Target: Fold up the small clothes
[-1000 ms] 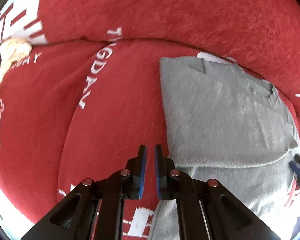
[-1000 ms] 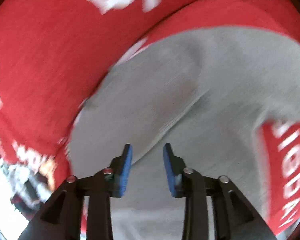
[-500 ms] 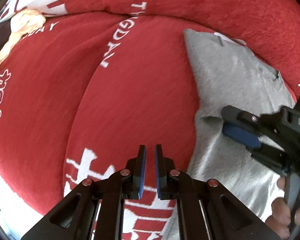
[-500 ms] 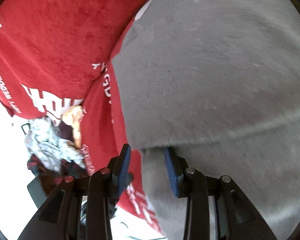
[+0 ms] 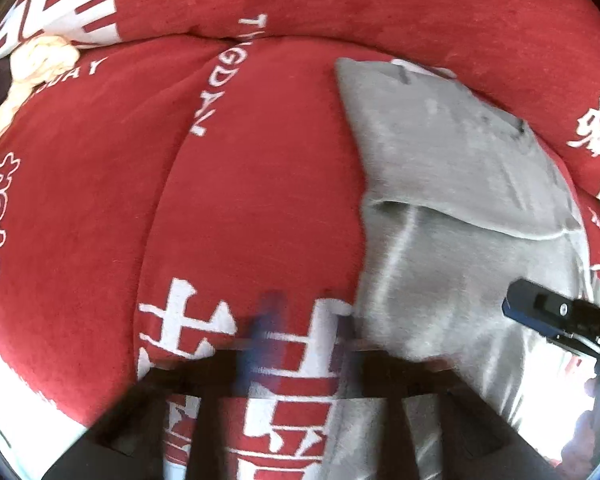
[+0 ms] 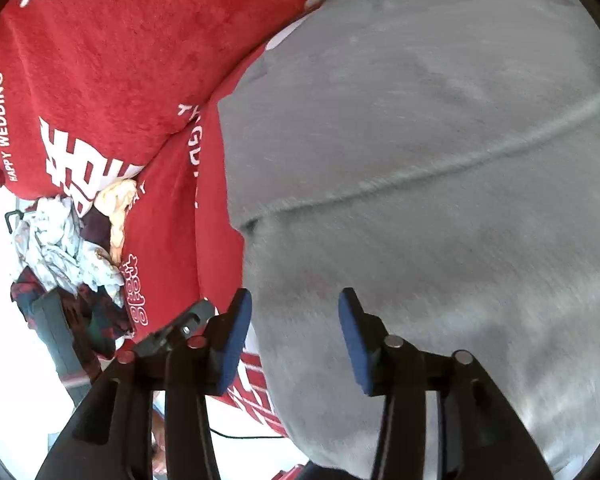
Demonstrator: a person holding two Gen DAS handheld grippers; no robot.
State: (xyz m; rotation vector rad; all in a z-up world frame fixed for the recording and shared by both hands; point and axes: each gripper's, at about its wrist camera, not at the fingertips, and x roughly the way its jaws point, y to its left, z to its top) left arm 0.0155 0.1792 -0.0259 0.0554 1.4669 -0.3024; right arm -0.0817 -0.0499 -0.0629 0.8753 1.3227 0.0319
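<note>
Red sofa (image 5: 260, 200): big plush seat cushion with white lettering, carrying everything; soft, so anything pressed into it will sink and drag.
Grey garment (image 5: 460, 184): lies on the right part of the seat, up against the back cushion, with one fold already laid across it, its edge running side to side through the middle. In the right wrist view the garment (image 6: 440, 160) fills most of the frame.
Clothes heap (image 6: 60, 248): a jumble of other pieces at the sofa's far end, well apart.
Right gripper (image 6: 294, 336): jaws wide apart, nothing between them, hovering over the near half of the grey cloth.
Left gripper (image 5: 304, 328): badly motion-blurred at the garment's left edge; looks parted and empty, but I cannot tell for sure.
Step in hand: looks like lining up for the next fold.
Doing it well: I'd pinch both near corners right at the hem, catch every layer, lift together, carry level, and lay the edge square on the fold line.
</note>
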